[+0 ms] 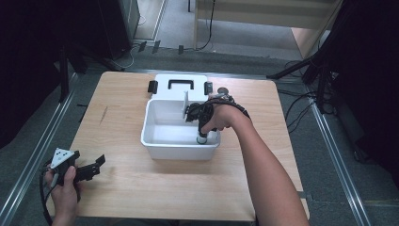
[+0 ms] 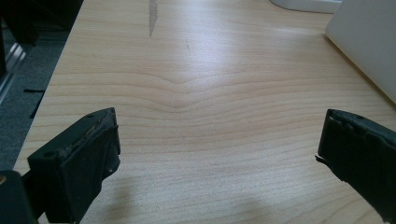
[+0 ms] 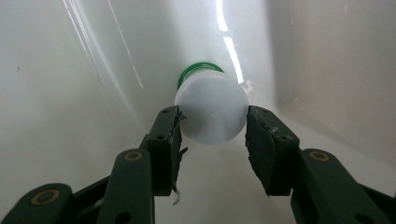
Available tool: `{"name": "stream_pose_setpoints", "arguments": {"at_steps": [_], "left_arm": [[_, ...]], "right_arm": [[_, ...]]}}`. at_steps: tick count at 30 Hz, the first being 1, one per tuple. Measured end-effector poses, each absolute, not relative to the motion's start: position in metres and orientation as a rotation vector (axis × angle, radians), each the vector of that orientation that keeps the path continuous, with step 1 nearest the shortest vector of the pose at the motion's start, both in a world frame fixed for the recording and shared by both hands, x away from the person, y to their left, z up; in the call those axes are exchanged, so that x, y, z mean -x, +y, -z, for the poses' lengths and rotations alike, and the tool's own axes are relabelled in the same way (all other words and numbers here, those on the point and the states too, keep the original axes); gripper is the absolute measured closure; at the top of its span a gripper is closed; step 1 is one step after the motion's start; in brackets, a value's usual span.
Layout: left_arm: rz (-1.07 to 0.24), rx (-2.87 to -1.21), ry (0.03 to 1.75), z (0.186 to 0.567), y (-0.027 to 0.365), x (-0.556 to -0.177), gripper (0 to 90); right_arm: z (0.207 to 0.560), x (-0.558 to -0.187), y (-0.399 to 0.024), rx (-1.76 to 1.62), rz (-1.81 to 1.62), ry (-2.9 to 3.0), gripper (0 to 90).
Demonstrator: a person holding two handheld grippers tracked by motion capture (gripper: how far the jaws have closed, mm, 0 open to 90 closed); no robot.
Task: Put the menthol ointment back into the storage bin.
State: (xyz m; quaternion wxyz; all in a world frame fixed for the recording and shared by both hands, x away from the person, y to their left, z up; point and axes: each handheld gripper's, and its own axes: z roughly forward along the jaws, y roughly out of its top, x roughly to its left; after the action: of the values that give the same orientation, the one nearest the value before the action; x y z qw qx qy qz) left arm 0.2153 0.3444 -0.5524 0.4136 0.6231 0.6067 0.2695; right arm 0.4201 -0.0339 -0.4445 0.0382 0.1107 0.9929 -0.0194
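Right gripper (image 3: 212,123) clamped on white bottle (image 3: 211,112) inside white bin (image 1: 155,141), near its corner; left gripper (image 2: 217,154) wide open, idle. Risk: smooth cylinder slipping, or striking bin wall on lift.

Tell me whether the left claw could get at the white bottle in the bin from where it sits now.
Probably not without a move. The left claw sits open at the table's near left corner, the bin's wall stands between, and the right claw is already shut on the white bottle.
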Motion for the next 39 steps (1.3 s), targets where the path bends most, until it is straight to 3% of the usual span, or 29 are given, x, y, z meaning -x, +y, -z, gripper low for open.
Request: {"name": "stream_pose_setpoints", "arguments": {"at_steps": [16,32,36,37,39], "left_arm": [[-0.68,-1.564,1.524,0.552,0.344,-0.215,0.0],[-0.684,-1.566,1.524,0.552,0.344,-0.215,0.0],[-0.684,-1.566,1.523,0.552,0.344,-0.215,0.0],[-0.684,-1.566,1.524,0.553,0.344,-0.215,0.0],[-0.685,-1.566,1.524,0.552,0.344,-0.216,0.0]], "right_arm": [[0.427,-0.422,-0.041,-0.383,-0.042,3.04,53.8],[0.373,-0.41,-0.056,-0.433,-0.197,3.011,29.6],[0.361,-0.405,-0.066,-0.452,-0.204,2.999,19.6],[0.356,-0.403,-0.072,-0.443,-0.196,3.008,12.1],[0.351,-0.4,-0.078,-0.438,-0.22,2.996,13.0]]}}
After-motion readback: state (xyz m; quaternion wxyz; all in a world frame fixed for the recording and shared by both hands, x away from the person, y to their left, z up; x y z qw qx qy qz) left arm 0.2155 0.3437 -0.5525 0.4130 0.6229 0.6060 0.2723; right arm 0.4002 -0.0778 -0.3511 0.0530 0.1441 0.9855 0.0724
